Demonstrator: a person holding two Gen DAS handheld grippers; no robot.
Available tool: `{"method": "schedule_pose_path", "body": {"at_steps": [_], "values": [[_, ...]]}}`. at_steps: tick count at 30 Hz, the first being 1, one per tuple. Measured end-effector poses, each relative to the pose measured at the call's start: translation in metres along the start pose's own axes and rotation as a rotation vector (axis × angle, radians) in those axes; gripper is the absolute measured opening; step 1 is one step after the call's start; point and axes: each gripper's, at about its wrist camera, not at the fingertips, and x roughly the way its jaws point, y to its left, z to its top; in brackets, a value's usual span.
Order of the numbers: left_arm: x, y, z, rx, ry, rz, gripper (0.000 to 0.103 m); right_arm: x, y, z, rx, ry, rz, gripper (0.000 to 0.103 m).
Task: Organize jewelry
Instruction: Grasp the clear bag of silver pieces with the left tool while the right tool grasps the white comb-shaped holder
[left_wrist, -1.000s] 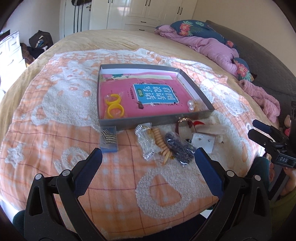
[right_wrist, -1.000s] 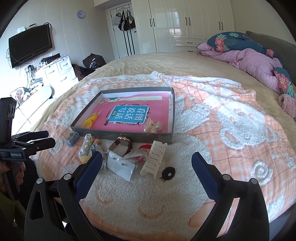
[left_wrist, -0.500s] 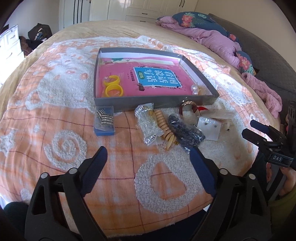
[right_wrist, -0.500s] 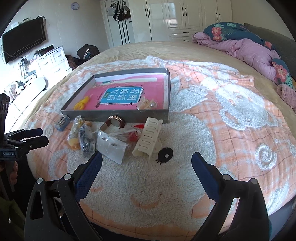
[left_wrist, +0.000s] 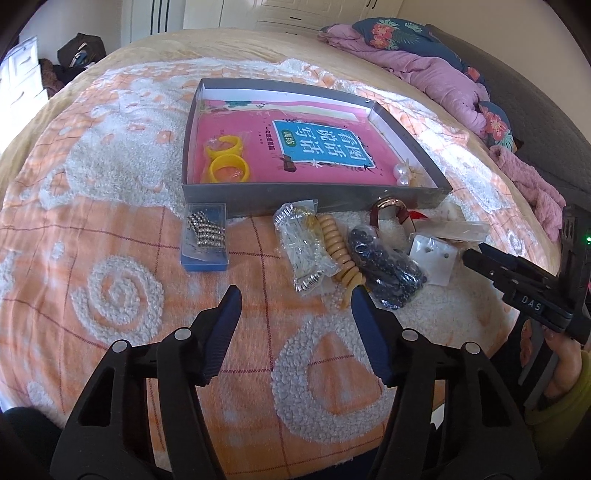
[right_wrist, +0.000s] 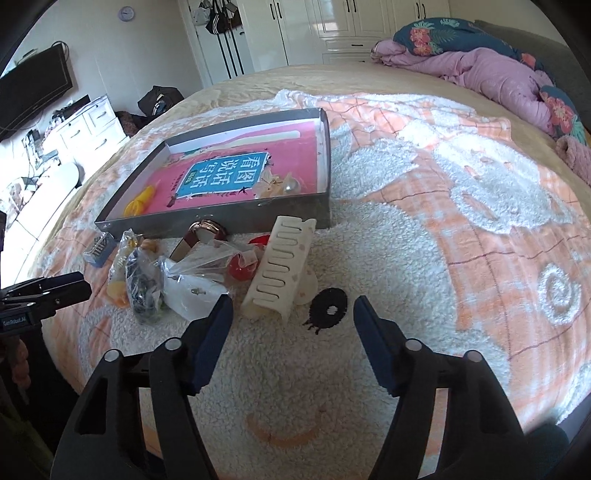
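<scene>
A grey shallow box (left_wrist: 406, 122) lined with a pink book lies on the bed; it also shows in the right wrist view (right_wrist: 327, 147). Inside are two yellow bangles (left_wrist: 226, 162) and pearl pieces (left_wrist: 400, 175). In front lie a blue case of rhinestone pieces (left_wrist: 205, 236), a clear bag of chain (left_wrist: 301, 247), a wooden bead bracelet (left_wrist: 336, 249), dark beads (left_wrist: 388, 273), a red-brown bangle (left_wrist: 391, 210) and an earring card (left_wrist: 432, 258). A cream hair claw (right_wrist: 280, 266) lies near the pile. My left gripper (left_wrist: 295, 321) is open above the blanket before the bag. My right gripper (right_wrist: 293, 328) is open and empty near the claw.
The orange and white blanket (left_wrist: 110, 302) covers the bed. A purple quilt and floral pillows (right_wrist: 498, 70) lie at the far right. White drawers and a TV (right_wrist: 33, 92) stand at the left, wardrobes behind. The bed edge is close below both grippers.
Both grippers have moved forward and lower toward the jewelry pile, and their jaws stand narrower than before. Nothing was picked up.
</scene>
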Motion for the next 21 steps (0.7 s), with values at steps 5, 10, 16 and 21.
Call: {"method": "schedule_pose_path", "body": {"at_steps": [5, 10, 16, 21], "values": [[0.008, 0.001, 0.007, -0.01, 0.015, -0.002, 0.05, 0.01, 0.001, 0.003, -0.008, 0.008, 0.001, 0.043], [0.023, 0.003, 0.013, -0.026, 0.048, -0.012, 0.046, 0.009, -0.006, 0.006, -0.009, -0.005, -0.013, 0.04], [0.034, 0.003, 0.02, -0.031, 0.074, -0.027, 0.044, 0.012, -0.009, 0.015, -0.029, -0.025, -0.024, 0.04], [0.041, 0.001, 0.023, -0.037, 0.085, -0.042, 0.045, 0.026, -0.014, 0.018, -0.033, 0.003, -0.035, 0.04]]}}
